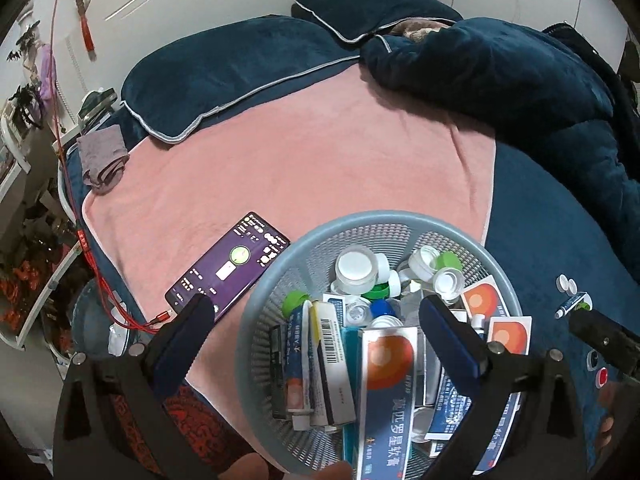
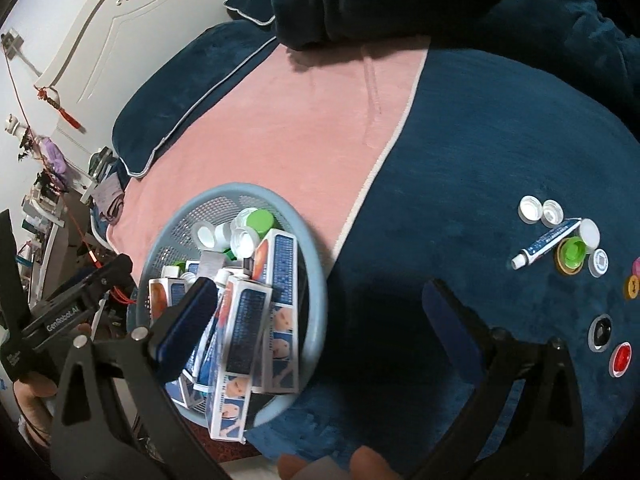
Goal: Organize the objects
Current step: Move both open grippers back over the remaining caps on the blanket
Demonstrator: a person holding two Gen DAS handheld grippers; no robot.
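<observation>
On bed's near edge: both grippers [image 1: 316, 320] [image 2: 320, 308] spread, empty, over filled basket [image 1: 280, 276]; ointment tube [image 2: 546, 242], caps still loose for collecting.

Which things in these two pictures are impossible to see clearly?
- Basket floor, both views: covered by the boxes and caps.
- Phone lower corner, left wrist view: behind the left gripper finger.
- Coloured caps, right wrist view: cut off by the right edge.
- Tube label: too small.

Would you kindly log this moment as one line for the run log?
left gripper: open, over basket | right gripper: open, empty | basket: boxes, caps inside | tube, caps loose on blue blanket
</observation>
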